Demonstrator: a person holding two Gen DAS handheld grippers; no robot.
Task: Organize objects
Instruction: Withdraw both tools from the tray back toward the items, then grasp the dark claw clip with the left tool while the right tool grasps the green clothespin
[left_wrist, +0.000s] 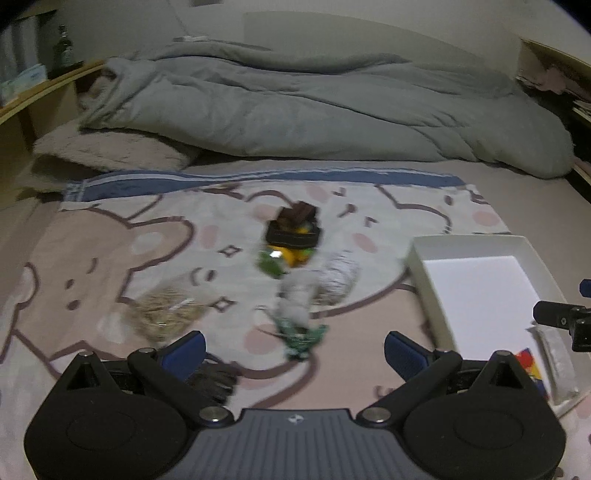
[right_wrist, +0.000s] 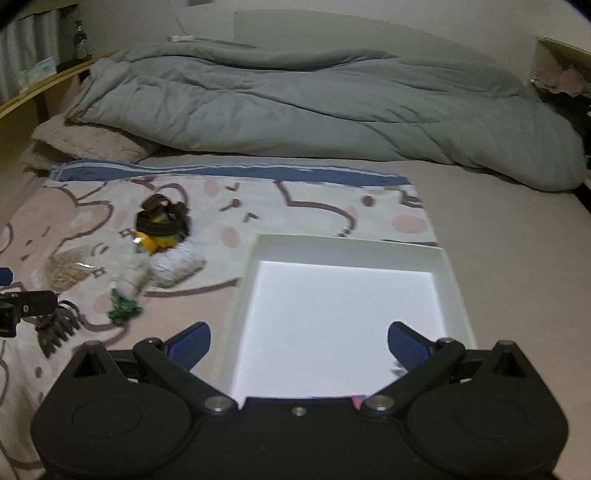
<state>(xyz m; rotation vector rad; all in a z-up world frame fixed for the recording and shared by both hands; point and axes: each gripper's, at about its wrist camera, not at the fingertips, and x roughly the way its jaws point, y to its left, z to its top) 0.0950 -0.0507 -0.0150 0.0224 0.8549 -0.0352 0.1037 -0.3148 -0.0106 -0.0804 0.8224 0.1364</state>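
Here, two tongs, left tongs (left_wrist: 293, 350) and right tongs (right_wrist: 299, 343), gape wide and empty beside one white tray (right_wrist: 347, 249).

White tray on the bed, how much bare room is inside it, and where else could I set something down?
The white tray is mostly bare; only small items sit at its near edge. The plain sheet between tray and grey duvet is free. Left of the tray is crowded: a pile of small objects on the bear-print cloth.
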